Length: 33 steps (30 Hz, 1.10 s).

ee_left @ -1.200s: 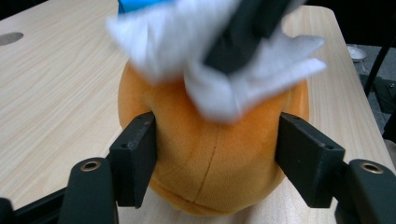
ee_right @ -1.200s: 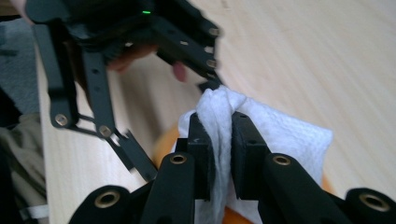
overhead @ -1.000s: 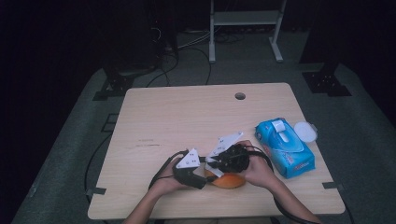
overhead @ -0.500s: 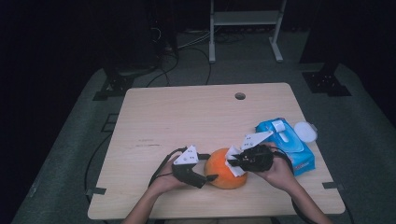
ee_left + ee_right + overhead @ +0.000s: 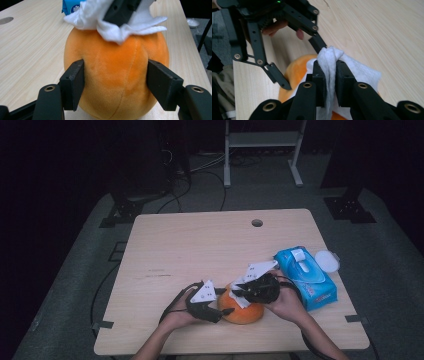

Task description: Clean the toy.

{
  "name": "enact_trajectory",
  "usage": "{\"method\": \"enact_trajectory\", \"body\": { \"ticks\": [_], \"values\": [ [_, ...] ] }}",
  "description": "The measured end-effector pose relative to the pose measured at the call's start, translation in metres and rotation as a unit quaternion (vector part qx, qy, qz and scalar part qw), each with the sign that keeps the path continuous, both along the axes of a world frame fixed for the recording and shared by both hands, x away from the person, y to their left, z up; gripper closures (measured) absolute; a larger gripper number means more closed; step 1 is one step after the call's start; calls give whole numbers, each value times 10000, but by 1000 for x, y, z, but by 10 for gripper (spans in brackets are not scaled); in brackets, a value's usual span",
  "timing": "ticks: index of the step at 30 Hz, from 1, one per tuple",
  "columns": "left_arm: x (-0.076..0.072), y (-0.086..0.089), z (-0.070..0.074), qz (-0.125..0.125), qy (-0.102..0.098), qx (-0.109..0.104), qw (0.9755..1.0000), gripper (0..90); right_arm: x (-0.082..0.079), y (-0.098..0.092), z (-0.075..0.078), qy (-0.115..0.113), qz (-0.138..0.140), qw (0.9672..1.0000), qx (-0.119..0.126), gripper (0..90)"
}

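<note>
Wiping is the work in hand, judging by how the two tools are sharing the load. The left gripper (image 5: 116,82) is bracing an orange plush fruit (image 5: 117,72) near the front edge of the wooden table (image 5: 200,245), between the two hands. Its jaws are straddling the toy's sides, the left pad touching the fabric and the right one sitting at the very edge of it, and they have just been closing with the toy between them; whether they are truly squeezing it is hard to tell. That hold is probably there to stop the soft, round body from rolling or sliding while it is being rubbed.

The right gripper (image 5: 329,67) is pinching a bunched white wipe (image 5: 329,56) tightly between closed jaws, and the loose part of the cloth is draping over the top of the plush fruit, touching it. Gathering the wipe into a wad is giving the jaws something thick enough to grip.

Just to the right of the right hand, a blue wet-wipe pack (image 5: 305,277) is lying flat within easy reach, likely the source of the cloth, with a small white lid-like disc (image 5: 327,261) beside it.
</note>
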<state>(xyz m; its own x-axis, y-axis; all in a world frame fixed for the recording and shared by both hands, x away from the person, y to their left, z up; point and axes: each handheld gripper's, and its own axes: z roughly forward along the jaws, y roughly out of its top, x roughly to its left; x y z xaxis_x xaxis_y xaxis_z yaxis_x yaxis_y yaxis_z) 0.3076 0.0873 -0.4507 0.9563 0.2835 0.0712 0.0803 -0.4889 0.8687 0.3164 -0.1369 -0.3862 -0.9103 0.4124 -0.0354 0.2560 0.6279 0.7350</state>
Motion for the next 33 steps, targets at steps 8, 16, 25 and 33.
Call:
{"method": "enact_trajectory", "body": {
  "ticks": [8,16,25,33],
  "values": [
    [1,0,-2,-20,59,-93,9999,338,7,-61,-16,411,-569,9964,483,788],
    [1,-1,-2,-45,39,-59,10000,338,7,-81,-26,637,-773,9934,554,787],
    [5,4,-4,-30,183,-125,9998,338,24,-75,-28,871,-753,9887,956,786],
    [6,2,-4,-54,182,-132,9997,338,20,-100,-45,1115,-1005,9855,792,786]
  ]
}}
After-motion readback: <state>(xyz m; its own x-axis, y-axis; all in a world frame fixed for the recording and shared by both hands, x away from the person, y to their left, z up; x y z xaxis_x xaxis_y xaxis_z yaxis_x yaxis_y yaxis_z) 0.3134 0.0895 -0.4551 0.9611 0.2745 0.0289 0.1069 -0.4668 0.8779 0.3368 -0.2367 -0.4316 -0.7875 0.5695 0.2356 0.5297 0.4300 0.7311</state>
